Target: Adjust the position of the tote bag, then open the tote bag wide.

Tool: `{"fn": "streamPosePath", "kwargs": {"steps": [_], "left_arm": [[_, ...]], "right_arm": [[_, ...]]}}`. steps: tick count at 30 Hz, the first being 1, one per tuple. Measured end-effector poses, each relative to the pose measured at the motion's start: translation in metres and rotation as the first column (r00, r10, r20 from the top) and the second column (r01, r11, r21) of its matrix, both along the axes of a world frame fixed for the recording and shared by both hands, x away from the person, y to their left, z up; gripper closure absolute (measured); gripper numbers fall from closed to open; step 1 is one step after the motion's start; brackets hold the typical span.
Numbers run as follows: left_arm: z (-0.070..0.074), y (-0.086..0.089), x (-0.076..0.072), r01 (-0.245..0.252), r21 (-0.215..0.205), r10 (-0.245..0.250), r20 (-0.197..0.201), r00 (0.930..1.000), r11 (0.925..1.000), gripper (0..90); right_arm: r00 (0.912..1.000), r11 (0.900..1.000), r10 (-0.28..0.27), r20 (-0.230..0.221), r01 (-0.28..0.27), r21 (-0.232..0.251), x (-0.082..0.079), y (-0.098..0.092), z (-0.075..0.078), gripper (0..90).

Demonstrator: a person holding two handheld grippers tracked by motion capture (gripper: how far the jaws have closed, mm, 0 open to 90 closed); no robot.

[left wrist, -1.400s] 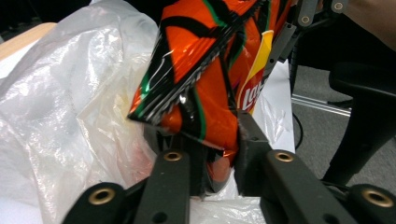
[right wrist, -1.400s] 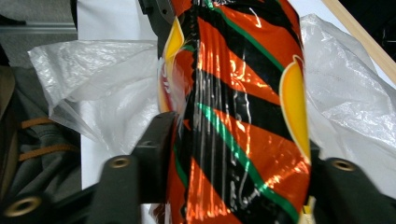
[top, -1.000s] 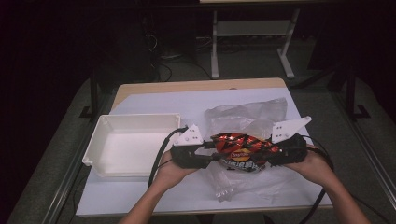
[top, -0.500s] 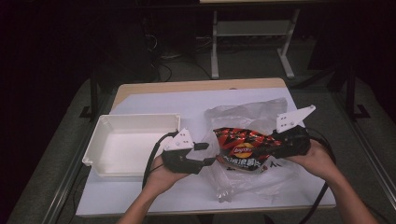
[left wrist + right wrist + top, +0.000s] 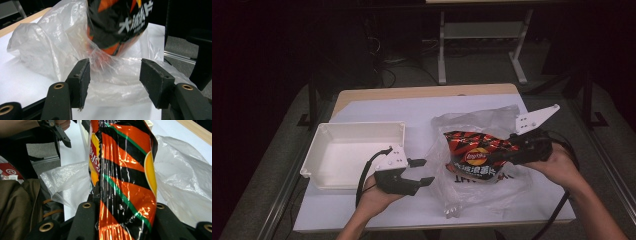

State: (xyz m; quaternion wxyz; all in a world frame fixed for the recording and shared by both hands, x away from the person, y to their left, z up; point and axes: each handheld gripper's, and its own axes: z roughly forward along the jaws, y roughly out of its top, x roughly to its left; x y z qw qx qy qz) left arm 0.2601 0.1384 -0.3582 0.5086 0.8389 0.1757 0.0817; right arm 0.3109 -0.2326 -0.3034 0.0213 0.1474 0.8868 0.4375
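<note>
Fingers of the right gripper [image 5: 122, 220]: we note them clamped on one end of the chip bag [image 5: 477, 152], the black-and-orange foil pinched between the two black jaws in the right gripper view. Left gripper [image 5: 113, 77]: fingers [image 5: 81, 80] apart, nothing pressed between them; they have just been opening. Through the gap we see clear plastic bag [image 5: 50, 45] film just ahead, not touched by the pads.

From the high view we record the chip bag held off the sheet, tilted, its far end still inside the mouth of the clear plastic bag, which lies crumpled on the white sheet [image 5: 422, 115]. The left gripper [image 5: 424, 172] sits just beside the plastic bag's left edge. A white tray [image 5: 357, 132] stands at the left of the sheet, next to the left hand [image 5: 372, 200]. The sheet covers a wooden table [image 5: 427, 91].
</note>
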Motion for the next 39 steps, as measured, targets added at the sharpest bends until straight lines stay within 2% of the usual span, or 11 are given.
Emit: {"fn": "streamPosePath", "kwargs": {"steps": [12,17,21,34,39], "left_arm": [[-0.014,0.008,-0.016,-0.003,0.018,0.003,-0.005,1.0000,0.9998,39.6],[-0.020,0.011,-0.017,-0.008,0.031,0.008,-0.013,0.9999,0.9995,38.5],[-0.024,0.013,-0.019,-0.019,0.024,0.019,-0.014,0.9997,0.9995,36.6],[-0.029,0.019,-0.023,-0.050,0.030,0.050,-0.009,0.9987,0.9983,33.5],[-0.028,0.019,-0.024,-0.048,0.032,0.048,-0.004,0.9988,0.9983,32.8]], "right_arm": [[0.9997,0.999,-0.003,-0.026,0.005,0.050,0.000,-0.010,0.021,70.1],[0.9997,0.999,-0.001,-0.023,0.002,0.046,0.000,-0.011,0.031,70.1],[0.9997,0.999,-0.001,-0.026,0.002,0.051,0.002,-0.012,0.040,70.3],[0.9995,0.997,0.007,-0.030,-0.005,0.079,0.008,-0.012,0.067,70.5],[0.9998,0.996,0.013,-0.015,-0.012,0.086,0.010,-0.007,0.080,70.7]]}}
